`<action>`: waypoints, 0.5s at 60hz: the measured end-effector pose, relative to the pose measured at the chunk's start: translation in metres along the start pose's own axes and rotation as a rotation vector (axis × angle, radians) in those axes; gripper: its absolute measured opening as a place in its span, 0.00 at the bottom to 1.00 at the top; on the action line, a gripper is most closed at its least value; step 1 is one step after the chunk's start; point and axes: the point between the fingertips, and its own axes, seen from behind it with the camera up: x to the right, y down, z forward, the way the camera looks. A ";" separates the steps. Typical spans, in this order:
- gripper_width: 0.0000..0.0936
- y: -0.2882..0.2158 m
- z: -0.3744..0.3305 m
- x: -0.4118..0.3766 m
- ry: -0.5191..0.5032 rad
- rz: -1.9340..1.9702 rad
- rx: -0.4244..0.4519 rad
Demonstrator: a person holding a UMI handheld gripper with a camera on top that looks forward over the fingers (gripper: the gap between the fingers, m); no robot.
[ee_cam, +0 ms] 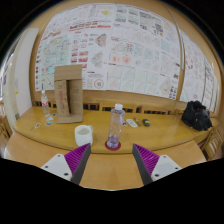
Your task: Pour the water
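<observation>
A clear plastic water bottle [115,124] with a pale cap stands upright on a red coaster [113,145] on the wooden table [110,168], just ahead of my fingers and about midway between them. A white cup [83,135] stands on the table to the bottle's left. My gripper [112,160] is open and empty, with its purple pads [77,159] wide apart, short of the bottle.
A cardboard box [68,93] stands at the back left, with a small bottle [45,101] beside it. A black bag [196,115] lies at the right. Small dark items [138,122] lie behind the bottle. Posters [120,45] cover the wall.
</observation>
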 end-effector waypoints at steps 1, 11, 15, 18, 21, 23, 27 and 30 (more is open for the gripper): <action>0.91 0.002 -0.007 -0.001 0.004 -0.003 0.000; 0.91 0.014 -0.063 -0.011 0.025 -0.035 0.008; 0.91 0.018 -0.076 -0.016 0.029 -0.046 0.012; 0.91 0.021 -0.083 -0.018 0.027 -0.047 0.008; 0.90 0.024 -0.090 -0.022 0.020 -0.031 0.005; 0.90 0.026 -0.093 -0.023 0.021 -0.025 0.007; 0.90 0.027 -0.097 -0.022 0.027 -0.018 0.008; 0.90 0.026 -0.098 -0.021 0.031 -0.014 0.012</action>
